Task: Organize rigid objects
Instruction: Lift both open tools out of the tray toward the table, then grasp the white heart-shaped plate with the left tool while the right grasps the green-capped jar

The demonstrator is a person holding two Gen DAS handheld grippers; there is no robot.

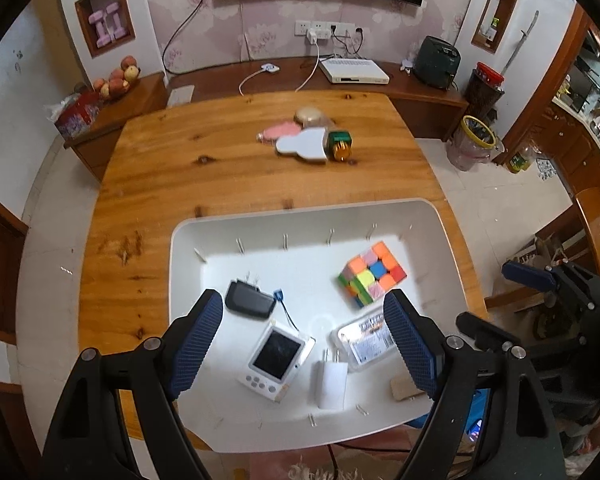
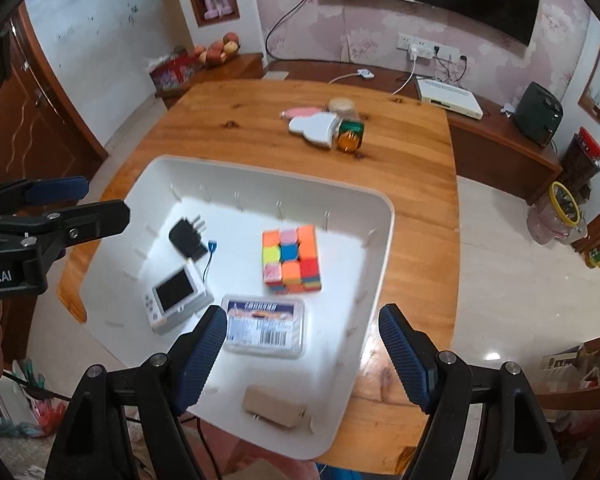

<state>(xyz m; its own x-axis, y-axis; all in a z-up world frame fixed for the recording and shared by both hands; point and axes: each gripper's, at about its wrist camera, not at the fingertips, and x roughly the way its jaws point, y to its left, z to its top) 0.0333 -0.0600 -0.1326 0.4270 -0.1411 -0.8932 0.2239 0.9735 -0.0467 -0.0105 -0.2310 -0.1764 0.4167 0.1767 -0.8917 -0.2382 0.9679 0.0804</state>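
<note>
A white bin (image 1: 432, 220) (image 2: 380, 216) sits on the near part of a wooden table (image 1: 220, 168). In it lie a colourful puzzle cube (image 1: 372, 276) (image 2: 292, 260), a black plug adapter (image 1: 248, 300) (image 2: 186, 234), a small white handheld device (image 1: 278, 354) (image 2: 176, 296), a white charger (image 1: 330, 384), a clear plastic case (image 1: 364, 342) (image 2: 264, 326) and a tan block (image 1: 402, 388) (image 2: 274, 404). My left gripper (image 1: 308, 344) hovers open over the bin, empty. My right gripper (image 2: 304, 352) is open and empty above the bin's near right side.
At the far middle of the table lie a white flat piece (image 1: 304, 144) (image 2: 314, 126), a pink piece (image 1: 276, 132), a round tan lid (image 1: 310, 114) and a green and amber jar (image 1: 340, 144) (image 2: 350, 134). A low wooden cabinet (image 1: 420, 84) runs behind the table.
</note>
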